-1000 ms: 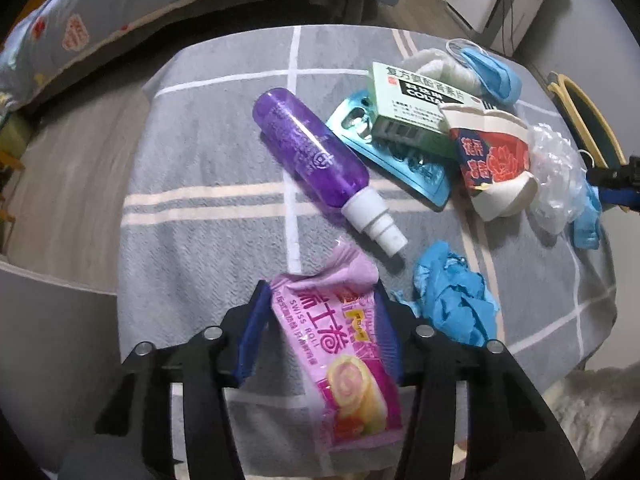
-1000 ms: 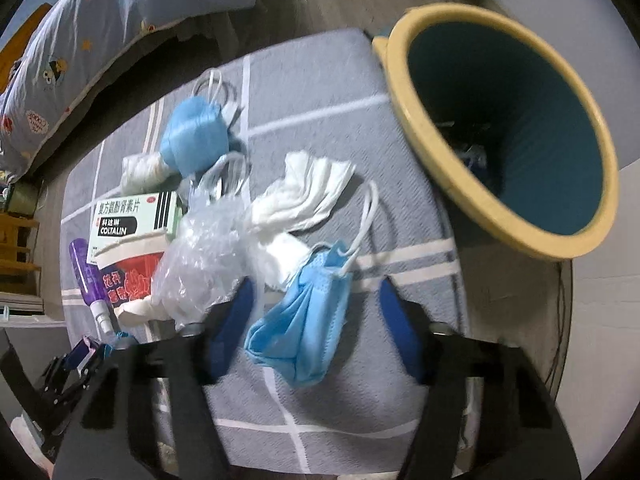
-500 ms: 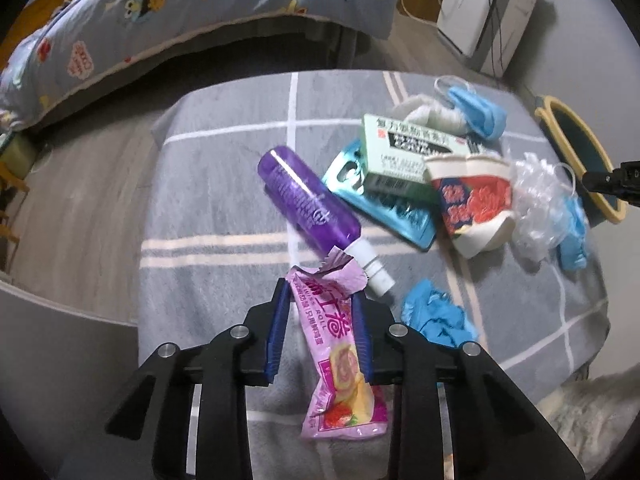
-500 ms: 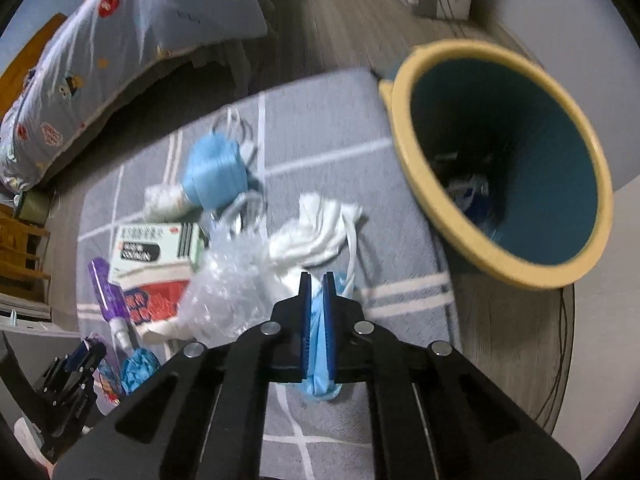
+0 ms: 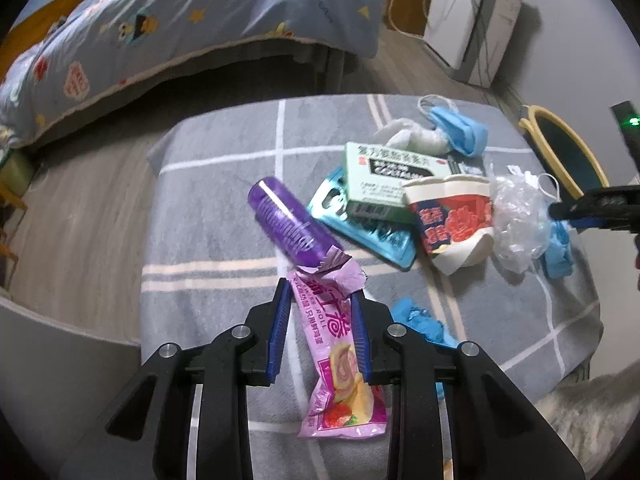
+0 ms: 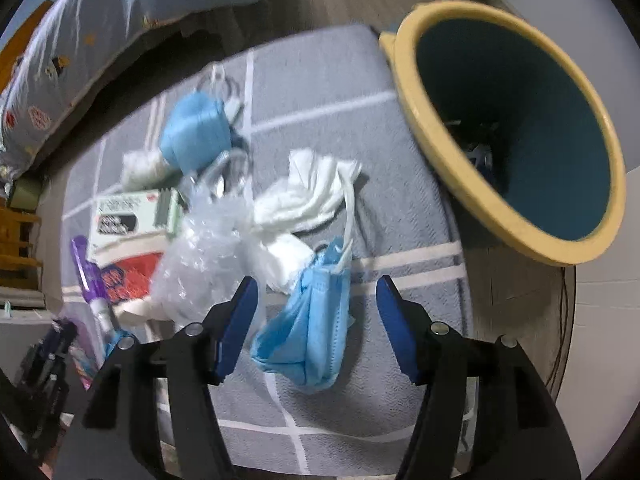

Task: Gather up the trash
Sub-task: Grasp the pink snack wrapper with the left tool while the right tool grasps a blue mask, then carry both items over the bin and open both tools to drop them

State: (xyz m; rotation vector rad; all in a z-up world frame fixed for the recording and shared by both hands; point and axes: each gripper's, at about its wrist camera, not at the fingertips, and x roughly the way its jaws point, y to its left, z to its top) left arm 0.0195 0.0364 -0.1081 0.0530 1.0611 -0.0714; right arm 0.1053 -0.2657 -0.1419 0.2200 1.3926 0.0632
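The left gripper (image 5: 320, 320) pinches a pink snack wrapper (image 5: 336, 344) lifted ahead of the litter, the right gripper (image 6: 316, 308) is opening around a blue mask (image 6: 312, 328) — the bin (image 6: 440, 152) up-right holds little — most trash remains.

left gripper (image 5: 320, 330): points steeply down, blue pads close together, clamped on a pink snack wrapper (image 5: 334, 344) that hangs between them and out below. black linkage arms spread wide toward the camera.

right gripper (image 6: 316, 320): points steeply down, jaws opening, blue pads well apart. a blue face mask (image 6: 310, 330) lies between them; neither pad presses on it. in the left wrist view its tip shows at the right edge.
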